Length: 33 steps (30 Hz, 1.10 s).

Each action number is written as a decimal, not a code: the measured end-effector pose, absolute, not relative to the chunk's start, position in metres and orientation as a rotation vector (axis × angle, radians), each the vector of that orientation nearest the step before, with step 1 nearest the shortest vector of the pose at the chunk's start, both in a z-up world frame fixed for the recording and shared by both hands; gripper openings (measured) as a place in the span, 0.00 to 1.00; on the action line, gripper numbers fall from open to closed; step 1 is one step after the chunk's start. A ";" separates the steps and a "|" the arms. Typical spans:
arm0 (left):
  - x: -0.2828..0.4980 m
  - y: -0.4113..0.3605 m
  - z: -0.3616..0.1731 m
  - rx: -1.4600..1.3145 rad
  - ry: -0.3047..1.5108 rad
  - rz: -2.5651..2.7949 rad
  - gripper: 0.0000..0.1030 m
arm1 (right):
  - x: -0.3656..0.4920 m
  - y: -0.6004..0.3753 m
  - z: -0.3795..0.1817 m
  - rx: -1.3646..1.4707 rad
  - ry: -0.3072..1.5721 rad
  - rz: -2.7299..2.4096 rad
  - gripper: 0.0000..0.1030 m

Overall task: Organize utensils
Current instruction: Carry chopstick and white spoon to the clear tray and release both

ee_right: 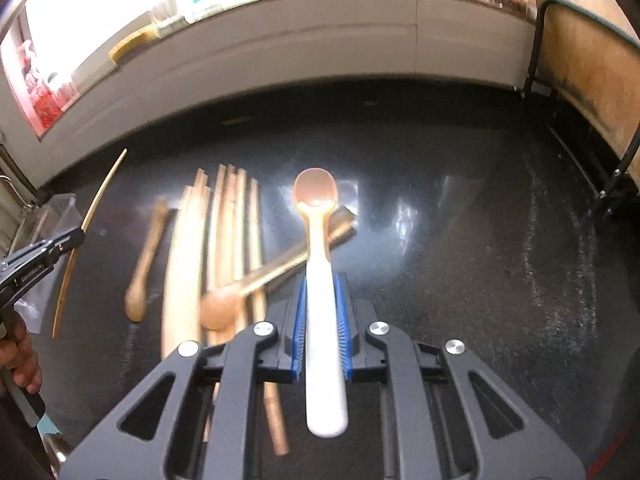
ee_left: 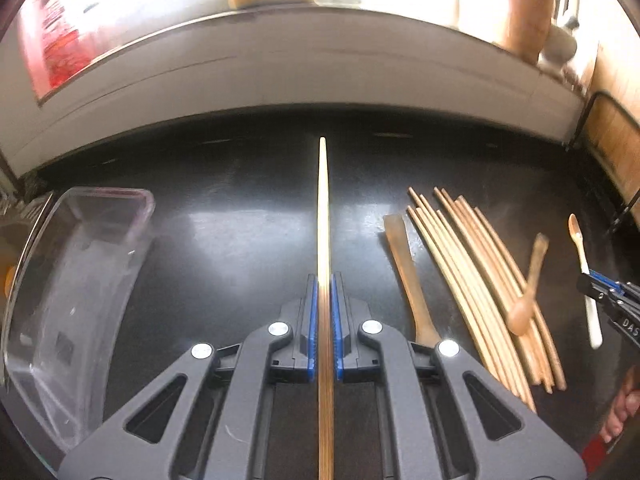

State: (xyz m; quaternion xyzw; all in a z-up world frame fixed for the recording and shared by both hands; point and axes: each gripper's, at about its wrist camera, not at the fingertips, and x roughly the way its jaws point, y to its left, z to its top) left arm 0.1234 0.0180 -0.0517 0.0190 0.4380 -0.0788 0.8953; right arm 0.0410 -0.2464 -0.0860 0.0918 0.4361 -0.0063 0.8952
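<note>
My left gripper point(ee_left: 324, 328) fingers pinch a thin bamboo chopstick point(ee_left: 323, 216), right gripper point(ee_right: 322, 328) fingers a white-handled wooden spoon point(ee_right: 320, 240), both above the black tabletop point(ee_right: 460, 260). Risk: chopstick pivoting, slipping.

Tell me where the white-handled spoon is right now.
The white-handled spoon is clamped in the right gripper, bowl pointing forward, above the dark counter just right of the chopsticks.

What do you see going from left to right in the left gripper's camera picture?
Clear plastic container → thin chopstick held in the left gripper → flat wooden spatula → bundle of chopsticks → white-handled spoon held in the right gripper.
</note>
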 end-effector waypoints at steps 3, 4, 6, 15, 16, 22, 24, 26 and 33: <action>0.106 0.041 -0.034 0.006 0.895 -0.143 0.06 | 0.035 -0.225 -0.064 0.176 0.877 0.035 0.15; 0.102 0.050 -0.029 -0.002 0.891 -0.136 0.06 | 0.034 -0.214 -0.057 0.172 0.870 0.059 0.15; 0.090 0.067 -0.015 -0.019 0.880 -0.115 0.06 | 0.034 -0.188 -0.044 0.160 0.853 0.116 0.15; 0.052 0.176 0.017 -0.101 0.831 0.036 0.06 | 0.049 -0.043 0.004 0.110 0.828 0.398 0.15; 0.050 0.188 0.018 -0.109 0.829 0.055 0.06 | 0.051 -0.026 0.008 0.107 0.828 0.431 0.15; 0.049 0.252 0.016 -0.183 0.837 0.136 0.06 | 0.074 0.062 0.020 0.129 0.868 0.592 0.15; 0.055 0.272 0.012 -0.225 0.843 0.145 0.06 | 0.086 0.090 0.019 0.142 0.895 0.629 0.15; 0.065 0.289 0.004 -0.287 0.861 0.134 0.06 | 0.101 0.113 0.009 0.168 0.943 0.662 0.15; 0.099 0.307 -0.024 -0.345 0.911 0.124 0.06 | 0.143 0.165 -0.023 0.157 1.032 0.642 0.15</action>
